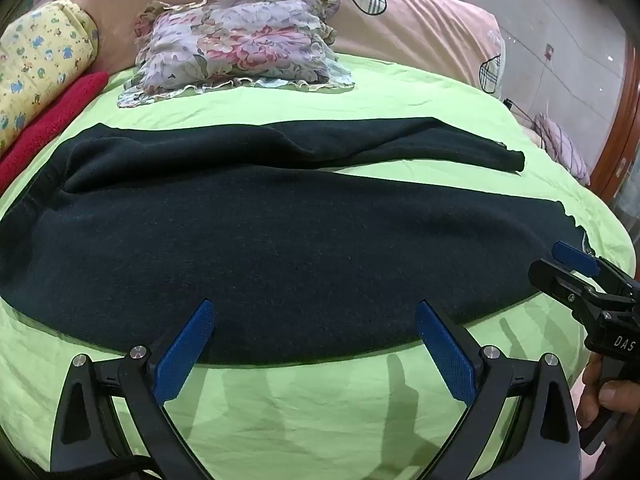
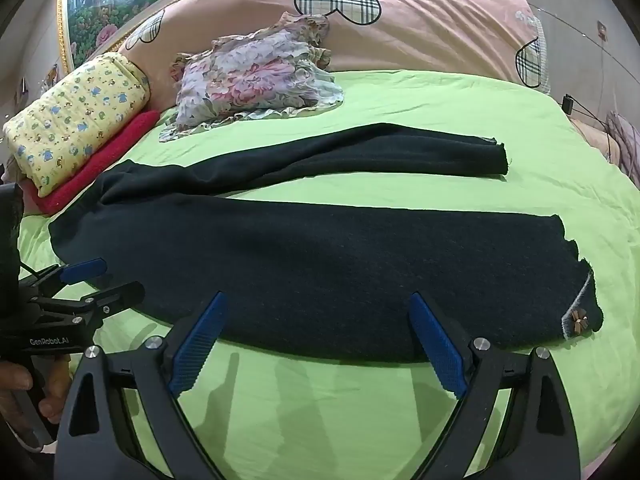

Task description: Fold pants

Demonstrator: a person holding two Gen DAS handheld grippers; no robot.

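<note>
Dark navy pants (image 1: 280, 240) lie flat across the green bed sheet (image 1: 320, 400), waist to the left, two legs spread toward the right. They also show in the right wrist view (image 2: 320, 264), where the near leg's hem carries a small flower ornament (image 2: 579, 319). My left gripper (image 1: 314, 308) is open, its blue pads just above the near edge of the pants. My right gripper (image 2: 318, 300) is open over the near leg's edge. It also shows in the left wrist view (image 1: 560, 264), near the near leg's hem. The left gripper shows in the right wrist view (image 2: 108, 280) by the waist.
A folded floral garment (image 1: 236, 44) lies on the sheet behind the pants. A yellow patterned bundle (image 1: 40, 64) rests on a red cloth (image 1: 52, 128) at the left. A pink quilt with plaid hearts (image 1: 400, 12) runs along the back. The bed's right edge (image 1: 616, 236) drops off.
</note>
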